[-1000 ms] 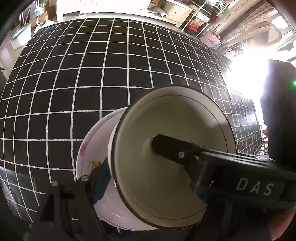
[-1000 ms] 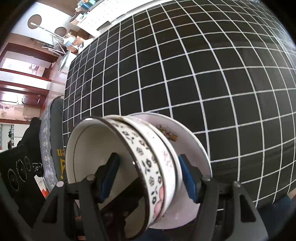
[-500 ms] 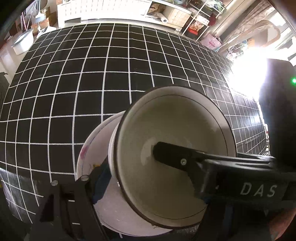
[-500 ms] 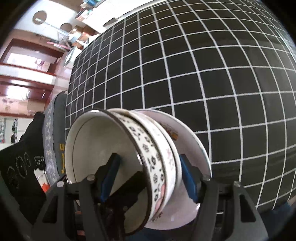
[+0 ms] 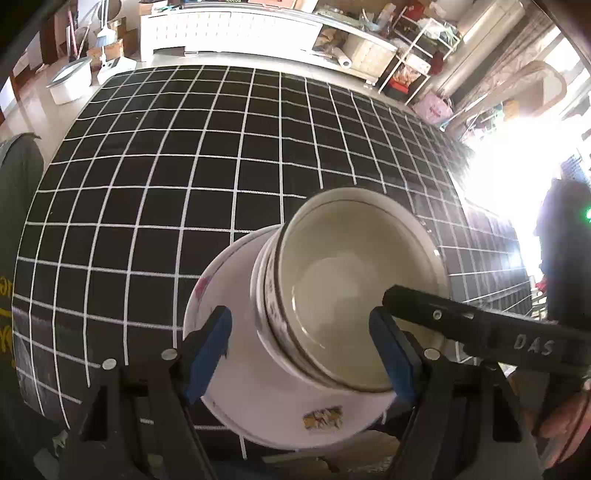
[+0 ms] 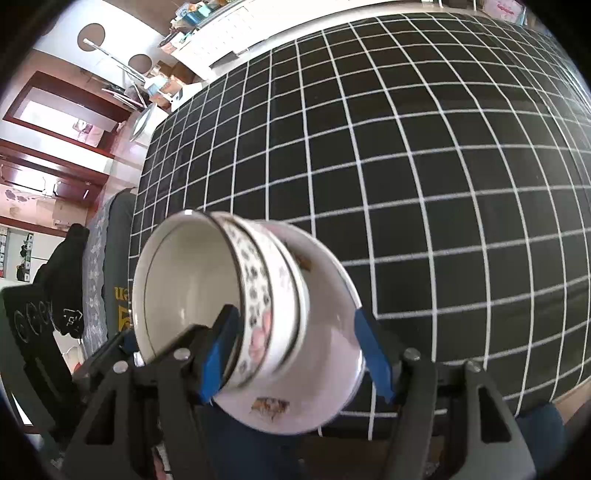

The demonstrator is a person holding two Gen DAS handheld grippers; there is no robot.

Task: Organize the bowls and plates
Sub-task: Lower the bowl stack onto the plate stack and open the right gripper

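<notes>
Tools both sit at one tilted stack of dishes. Right tool [image 6: 295,314] is clamped across it. One blue pad sits inside the white ceramic top bowl [image 6: 184,288], which has a dark rim line and a floral band outside. The other pad is behind the rim of the white round ceramic plate [image 6: 332,350], which has small picture decals and sits at the bottom of the stack. Jaws stand fairly wide, filled by the stack.

Left tool [image 5: 299,332] has the same stack between its blue pads. Left pad is at the plate's rim and right pad is at the top bowl's rim. Jaws are wide. Can't tell if the pads actually press.

A lower bowl [image 6: 295,291], also white, is nested under the top one, with only its rim showing. Top bowl's inside is plain and holds nothing. Its mouth tips towards the left tool's camera.

Stack is held over the near edge of the desk [image 5: 147,184], not lying flat on it. Desk carries a black cloth with a white grid.

Beyond the far edge are a long white cabinet [image 5: 229,29], a white basin [image 5: 70,83] on the floor and a white wire rack [image 5: 417,48] full of clutter. Strong window glare at the right.
</notes>
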